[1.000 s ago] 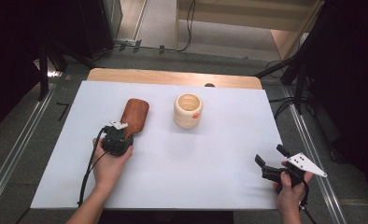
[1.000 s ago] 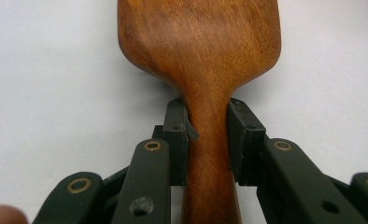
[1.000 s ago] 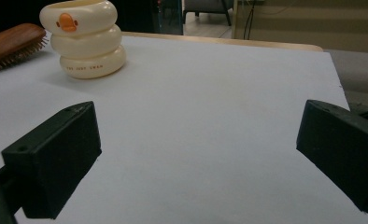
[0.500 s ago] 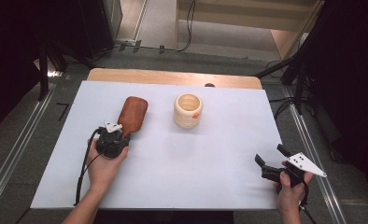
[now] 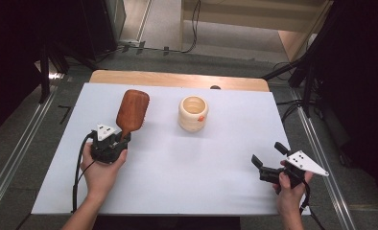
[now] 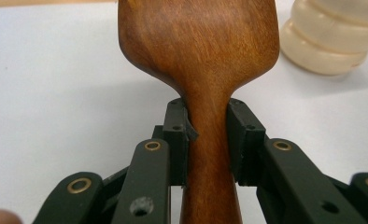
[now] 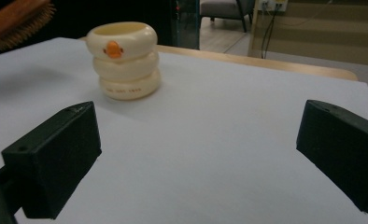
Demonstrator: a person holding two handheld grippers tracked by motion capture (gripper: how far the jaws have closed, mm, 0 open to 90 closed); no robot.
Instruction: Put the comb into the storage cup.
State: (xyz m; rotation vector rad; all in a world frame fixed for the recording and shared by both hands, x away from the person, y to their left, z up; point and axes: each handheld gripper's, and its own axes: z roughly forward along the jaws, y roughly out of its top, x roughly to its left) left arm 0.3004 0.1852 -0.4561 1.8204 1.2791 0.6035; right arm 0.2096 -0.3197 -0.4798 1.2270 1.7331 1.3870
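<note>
A white-covered tabletop (image 5: 177, 177) is seen from above, with a strip of bare wood showing along its far edge. A person's forearms come in from the bottom, each hand holding a black two-jaw tool.

The left hand-held gripper (image 5: 115, 142) sits at the left-centre of the tabletop. Its jaws are closed on the narrow handle of a wooden paddle hairbrush (image 5: 131, 109). In the left gripper view, the two jaw pads press against either side of the handle, and the broad reddish-brown back of the hairbrush (image 6: 201, 42) spreads out above them. In the right gripper view, bristles show on the brush's underside and a soft shadow lies on the white surface under it, so the brush head looks lifted clear of the surface.

A cream ceramic cup (image 5: 193, 113) shaped like stacked rings, with a small orange duck bill on its side, stands upright near the middle of the tabletop, just to the right of the brush head and apart from it.

The right hand-held gripper (image 5: 269, 158) is at the near right corner, well away from the cup. Its jaws are spread wide with nothing between them.
</note>
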